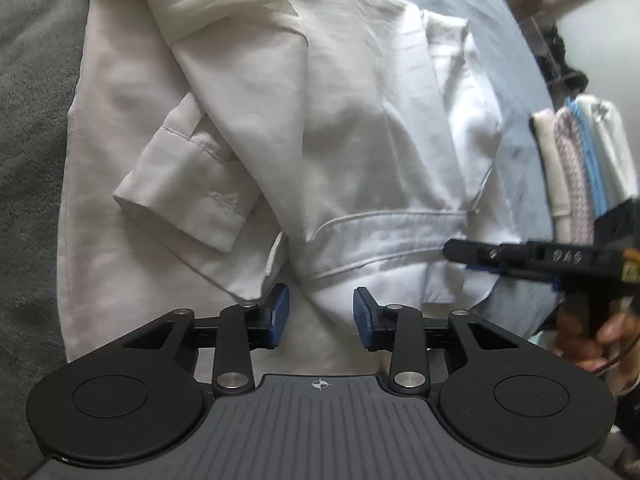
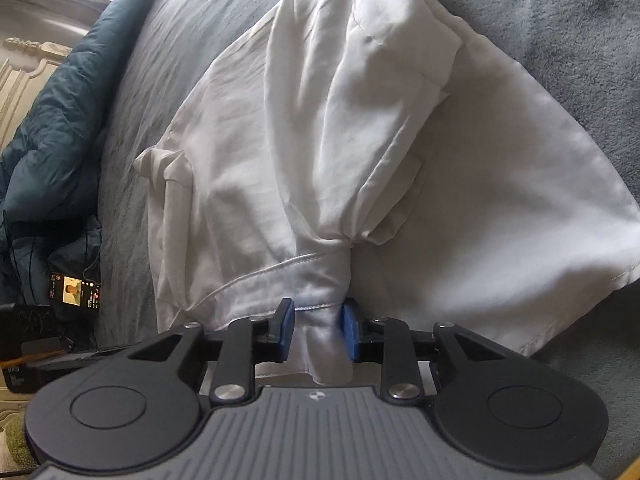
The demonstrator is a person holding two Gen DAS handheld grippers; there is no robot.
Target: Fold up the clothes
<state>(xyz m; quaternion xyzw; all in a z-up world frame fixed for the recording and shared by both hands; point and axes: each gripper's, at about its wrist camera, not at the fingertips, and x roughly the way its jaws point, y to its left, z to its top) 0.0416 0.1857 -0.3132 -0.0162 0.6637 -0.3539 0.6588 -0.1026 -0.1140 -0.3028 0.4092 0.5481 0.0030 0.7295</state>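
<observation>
Two grippers work one white shirt (image 1: 320, 128): right gripper (image 2: 319, 330) fingers clamp its cuff (image 2: 288, 280); left gripper (image 1: 321, 317) fingers stand apart, empty, just short of that cuff.

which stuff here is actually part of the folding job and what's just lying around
Part of the job:
- white shirt, sleeves folded in, lying on the grey bed cover
- left gripper, fingers apart over the cloth
- right gripper, shirt cuff between its fingers

Lying about:
- stack of folded clothes
- dark teal quilt
- phone
</observation>
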